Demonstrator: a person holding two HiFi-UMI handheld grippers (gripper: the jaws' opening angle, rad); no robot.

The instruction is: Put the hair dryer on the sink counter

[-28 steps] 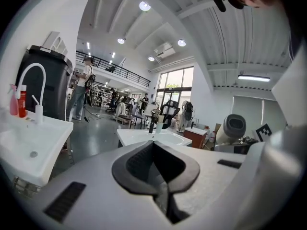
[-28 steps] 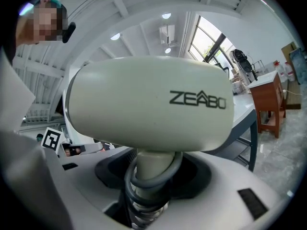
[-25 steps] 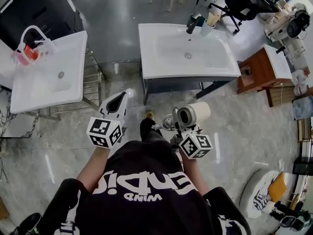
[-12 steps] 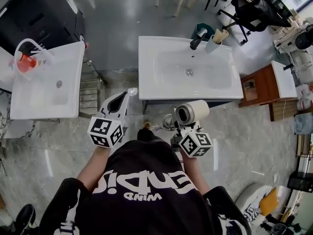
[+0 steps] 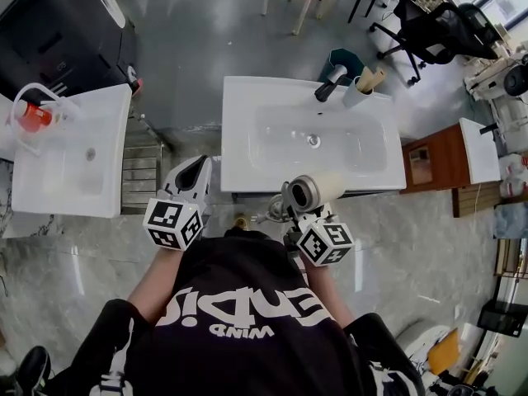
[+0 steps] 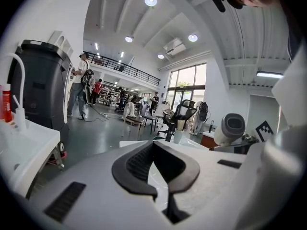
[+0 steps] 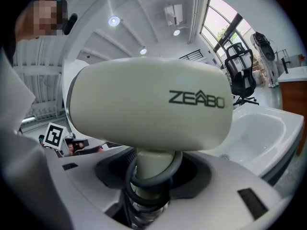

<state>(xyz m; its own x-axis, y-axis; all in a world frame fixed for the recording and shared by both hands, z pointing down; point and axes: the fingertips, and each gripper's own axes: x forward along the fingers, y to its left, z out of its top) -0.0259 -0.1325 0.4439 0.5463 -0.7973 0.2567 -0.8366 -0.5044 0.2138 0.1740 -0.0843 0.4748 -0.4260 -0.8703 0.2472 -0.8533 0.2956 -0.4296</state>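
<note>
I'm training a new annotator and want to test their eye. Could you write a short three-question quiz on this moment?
1. True or false: the hair dryer lies on the sink counter.
2. What does the right gripper clamp? A) the hair dryer's handle B) a towel C) nothing
3. Fill in: the left gripper holds ___.
Key: 1 false; 2 A; 3 nothing.

Brand "ZEABO" on hair dryer [image 7: 148,104] barrel; shirt [image 5: 239,312] lettering not legible.
</note>
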